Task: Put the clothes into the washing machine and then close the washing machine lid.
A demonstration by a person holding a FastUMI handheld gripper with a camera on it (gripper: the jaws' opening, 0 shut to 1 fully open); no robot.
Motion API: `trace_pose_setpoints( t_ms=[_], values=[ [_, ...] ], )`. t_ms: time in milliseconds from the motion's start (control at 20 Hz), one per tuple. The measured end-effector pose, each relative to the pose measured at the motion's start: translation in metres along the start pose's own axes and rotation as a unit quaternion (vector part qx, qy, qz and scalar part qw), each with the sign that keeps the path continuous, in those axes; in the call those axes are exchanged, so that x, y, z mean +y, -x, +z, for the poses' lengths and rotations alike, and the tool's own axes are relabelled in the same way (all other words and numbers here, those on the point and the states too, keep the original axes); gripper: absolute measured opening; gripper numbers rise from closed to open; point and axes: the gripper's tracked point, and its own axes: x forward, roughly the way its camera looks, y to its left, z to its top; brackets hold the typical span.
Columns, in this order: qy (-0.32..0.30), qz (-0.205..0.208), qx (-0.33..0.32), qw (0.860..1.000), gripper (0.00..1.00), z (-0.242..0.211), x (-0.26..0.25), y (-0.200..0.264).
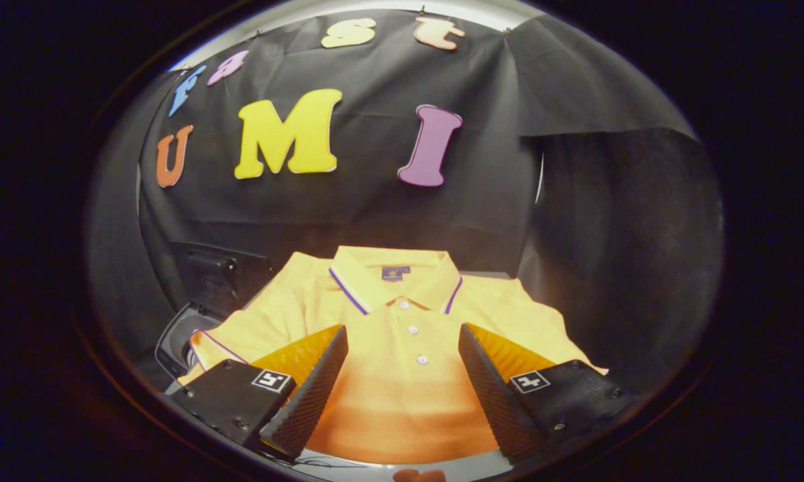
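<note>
Yellow polo shirt (402, 375) (one) lies between the spread-apart gripper (402, 365) fingers.

Brightness: dim booth, one warm pool of light on the yellow polo shirt with purple-striped collar (402, 348).
Glare: the shirt's lower front is washed to orange.
Shadows: the black cloth wall (375, 194) fades dark at the sides.
Distortion: fisheye bending toward the rim.
Focus: the gripper (402, 338), fingers spread apart, is sharp; rim soft.

Washing machine (184, 335) mostly hidden behind the yellow polo shirt (402, 381); only a dim corner of its opening shows. Shirt's hem and right sleeve cut off behind the spread fingers (311, 391). Collar label too small to read.
</note>
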Motion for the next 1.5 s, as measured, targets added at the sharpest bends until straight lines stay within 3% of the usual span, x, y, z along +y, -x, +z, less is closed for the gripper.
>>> trace_pose_setpoints(
  t_ms=[150,350,600,750,800,1000,1150,1500],
  values=[
    [-0.021,0.006,0.058,0.998,1.00,-0.015,0.002,-0.014],
    [0.007,0.007,0.086,0.996,1.00,-0.014,0.005,-0.019],
    [-0.012,0.012,0.137,0.990,1.00,-0.017,0.007,-0.022],
    [-0.001,0.033,0.183,0.983,0.98,-0.018,0.010,-0.019],
    [0.008,0.040,0.191,0.981,0.94,-0.017,0.010,-0.017],
    [0.000,0.023,0.224,0.974,0.07,-0.014,0.006,-0.021],
    [-0.022,0.014,0.249,0.968,0.05,-0.010,0.008,-0.019],
    [-0.031,-0.001,0.224,0.974,0.05,0.028,0.015,0.005]
  ],
)
